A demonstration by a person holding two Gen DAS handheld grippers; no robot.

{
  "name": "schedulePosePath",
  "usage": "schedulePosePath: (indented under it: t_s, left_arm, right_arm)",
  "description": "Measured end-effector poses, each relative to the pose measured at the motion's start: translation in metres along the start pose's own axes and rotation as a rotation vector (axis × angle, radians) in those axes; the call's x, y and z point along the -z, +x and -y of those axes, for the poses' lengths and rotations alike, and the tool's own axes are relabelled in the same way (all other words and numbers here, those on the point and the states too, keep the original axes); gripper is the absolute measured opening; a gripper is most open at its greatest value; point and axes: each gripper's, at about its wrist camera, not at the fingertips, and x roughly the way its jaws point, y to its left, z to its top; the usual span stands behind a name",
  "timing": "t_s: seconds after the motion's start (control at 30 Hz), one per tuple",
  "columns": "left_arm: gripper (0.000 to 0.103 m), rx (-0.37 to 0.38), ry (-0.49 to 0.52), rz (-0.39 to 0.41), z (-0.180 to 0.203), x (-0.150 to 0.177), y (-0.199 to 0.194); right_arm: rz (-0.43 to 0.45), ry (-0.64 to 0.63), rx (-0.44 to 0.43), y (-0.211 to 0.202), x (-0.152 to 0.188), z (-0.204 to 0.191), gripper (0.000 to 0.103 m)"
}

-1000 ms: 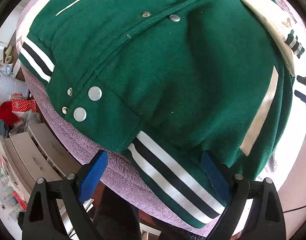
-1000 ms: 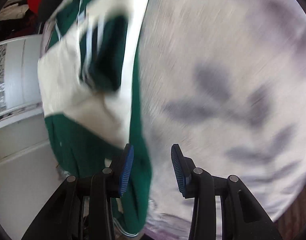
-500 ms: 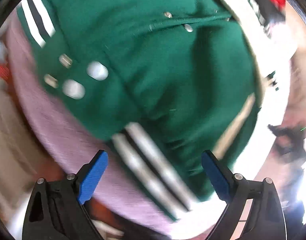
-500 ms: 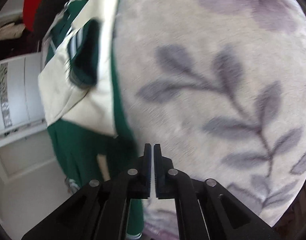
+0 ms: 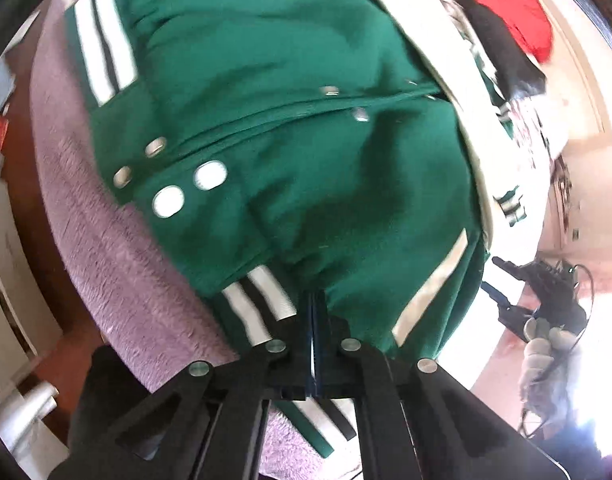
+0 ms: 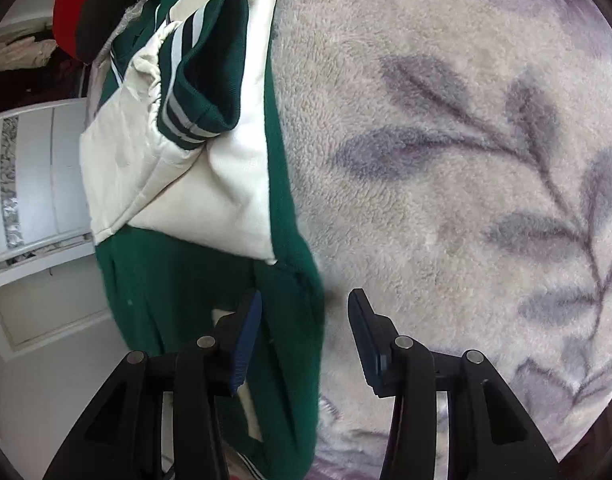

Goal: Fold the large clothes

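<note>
The green varsity jacket [image 5: 306, 152] is lying spread across the fleece blanket [image 5: 118, 288], filling the centre and upper part of the left wrist view, its snap front running diagonally through the middle. At the bottom centre of that frame the left gripper [image 5: 313, 320] is pinching the striped hem [image 5: 258, 300], its jaws closed flat together on the ribbing, probably to lift that edge and carry it over for a fold. In the right wrist view the right gripper [image 6: 304, 332] is standing with its jaws partly apart, having just been opening, with the jacket's dark green edge lying loose between them at lower centre; nothing is clamped there. A cream sleeve [image 6: 178, 184] is lying folded across the jacket at upper left. No containers are showing.
</note>
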Motion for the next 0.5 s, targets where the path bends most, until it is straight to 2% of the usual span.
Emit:
schedulePosePath:
  t_s: [0.1, 0.23, 0.27, 0.33, 0.37, 0.4, 0.5]
  left_arm:
    - [0.0, -0.011, -0.026, -0.015, -0.01, -0.004, 0.001]
    - [0.002, 0.059, -0.108, -0.1, -0.027, -0.007, 0.012]
    - [0.004, 0.083, -0.12, -0.111, -0.027, -0.006, 0.016]
    - [0.024, 0.161, -0.154, -0.136, -0.029, -0.007, 0.028]
    - [0.052, 0.182, -0.162, -0.137, -0.028, -0.007, 0.031]
    - [0.065, 0.193, -0.174, -0.129, -0.028, -0.008, 0.035]
    - [0.065, 0.196, -0.206, -0.127, -0.026, -0.01, 0.046]
  right_arm:
    - [0.022, -0.029, 0.053, 0.015, -0.009, -0.007, 0.047]
    - [0.038, -0.086, 0.091, 0.033, -0.012, -0.023, 0.045]
    - [0.044, -0.113, 0.101, 0.036, -0.011, -0.028, 0.027]
    - [0.039, -0.165, 0.128, 0.041, -0.008, -0.04, 0.017]
    - [0.048, -0.182, 0.158, 0.04, -0.007, -0.044, 0.013]
    - [0.056, -0.186, 0.178, 0.035, -0.006, -0.042, 0.012]
    - [0.098, -0.142, 0.216, 0.021, -0.008, -0.039, 0.009]
